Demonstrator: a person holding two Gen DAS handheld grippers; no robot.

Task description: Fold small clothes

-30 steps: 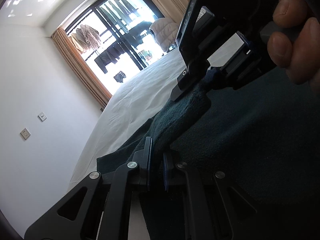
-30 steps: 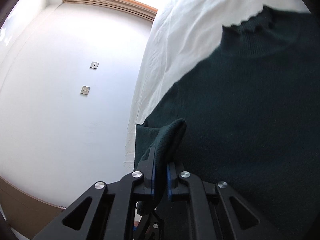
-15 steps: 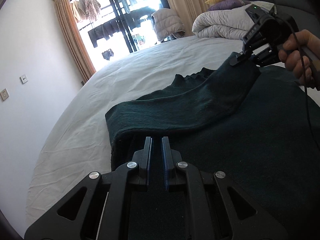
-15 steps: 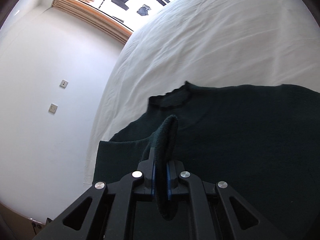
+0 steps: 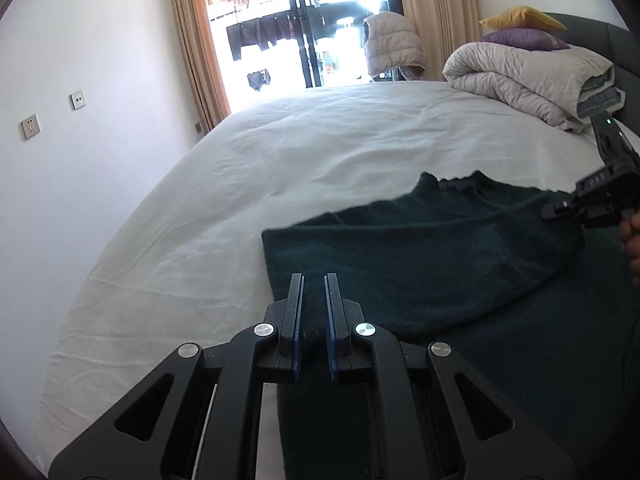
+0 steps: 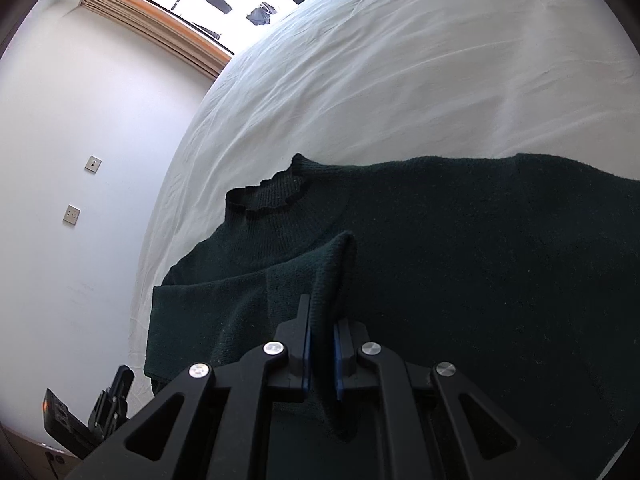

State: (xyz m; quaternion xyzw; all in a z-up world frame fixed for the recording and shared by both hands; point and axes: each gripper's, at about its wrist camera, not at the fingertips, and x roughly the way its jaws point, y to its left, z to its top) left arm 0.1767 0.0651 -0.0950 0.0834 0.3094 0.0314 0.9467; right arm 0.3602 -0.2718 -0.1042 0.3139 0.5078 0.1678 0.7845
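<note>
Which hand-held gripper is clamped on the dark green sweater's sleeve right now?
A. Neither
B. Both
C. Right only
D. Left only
C: the right hand-held gripper pinches a fold of the sweater sleeve, while the left hand-held gripper shows an empty gap.

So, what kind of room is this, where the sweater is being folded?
It looks like a bedroom in a home. A dark green sweater lies on a bed with a white sheet, a rolled duvet with pillows sits at the headboard end, and a curtained glass door shows laundry hanging outside.
</note>
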